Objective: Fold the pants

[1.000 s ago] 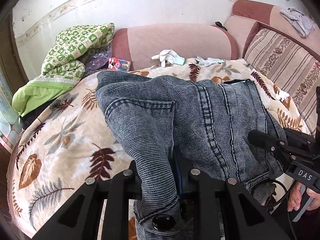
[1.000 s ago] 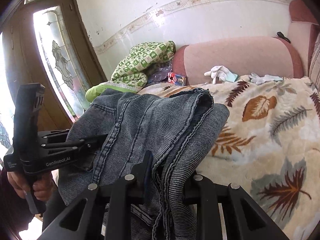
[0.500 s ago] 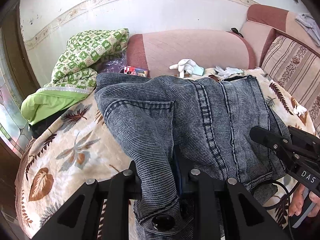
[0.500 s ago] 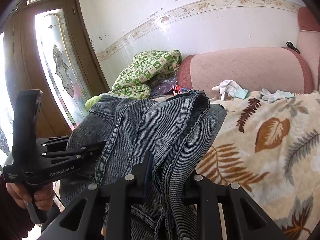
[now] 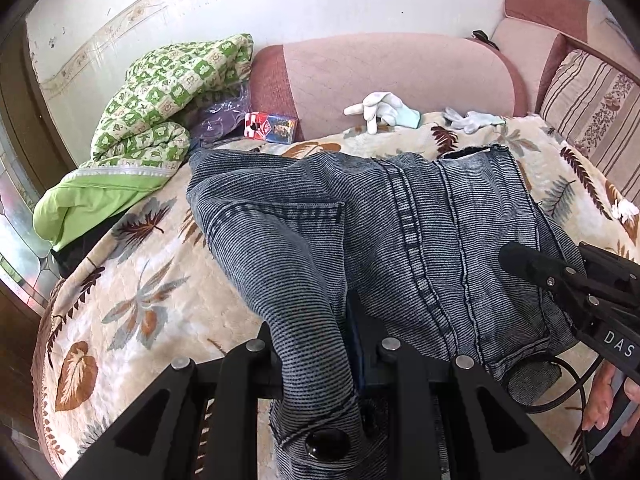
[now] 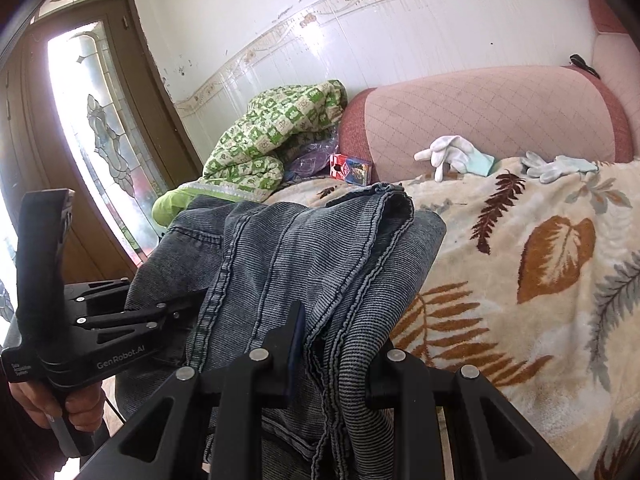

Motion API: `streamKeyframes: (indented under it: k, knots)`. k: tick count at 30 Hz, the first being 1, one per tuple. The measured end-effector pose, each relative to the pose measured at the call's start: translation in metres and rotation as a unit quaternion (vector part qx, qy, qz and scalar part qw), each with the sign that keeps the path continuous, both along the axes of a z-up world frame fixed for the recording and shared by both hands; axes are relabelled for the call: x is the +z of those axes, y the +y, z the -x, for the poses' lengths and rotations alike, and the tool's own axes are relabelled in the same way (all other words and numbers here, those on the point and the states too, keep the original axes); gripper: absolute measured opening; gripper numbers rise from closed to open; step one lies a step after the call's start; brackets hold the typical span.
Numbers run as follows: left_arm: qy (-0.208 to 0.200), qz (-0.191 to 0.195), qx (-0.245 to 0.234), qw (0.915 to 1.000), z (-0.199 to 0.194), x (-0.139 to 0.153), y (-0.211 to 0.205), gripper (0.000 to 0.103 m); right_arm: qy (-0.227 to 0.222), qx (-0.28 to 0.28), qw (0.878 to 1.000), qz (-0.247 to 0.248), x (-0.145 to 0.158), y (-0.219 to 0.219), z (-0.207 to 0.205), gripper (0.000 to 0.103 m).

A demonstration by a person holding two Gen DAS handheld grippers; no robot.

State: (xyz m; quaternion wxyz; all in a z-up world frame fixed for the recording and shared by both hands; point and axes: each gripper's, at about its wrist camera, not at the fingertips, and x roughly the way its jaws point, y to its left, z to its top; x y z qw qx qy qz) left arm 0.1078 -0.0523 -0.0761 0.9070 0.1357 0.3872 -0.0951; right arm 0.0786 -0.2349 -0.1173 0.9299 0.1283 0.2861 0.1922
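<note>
Both claws, left claw (image 5: 320, 360) and right claw (image 6: 324, 364), clamped on jeans (image 5: 400, 232); mid-fold carry over bed (image 5: 132, 312). Next: lay far edge flat.

Open leaf-print blanket (image 6: 540, 280) is left bare to the right of the pants (image 5: 420, 240) and at their left toward the edge. The far side is blocked by the sofa backrest (image 5: 400, 72); white gloves (image 5: 384, 108), a small box (image 5: 272, 126) and a green quilt (image 5: 168, 96) are piled along it
</note>
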Motion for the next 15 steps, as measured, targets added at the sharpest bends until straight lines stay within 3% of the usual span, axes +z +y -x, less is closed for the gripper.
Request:
streamKeyframes:
  k: [15]
  knots:
    - [0.037,-0.019,0.011,0.9991,-0.031,-0.041,-0.001,0.027,0.069,-0.013,0.998,-0.001,-0.043,-0.002,-0.033,0.027]
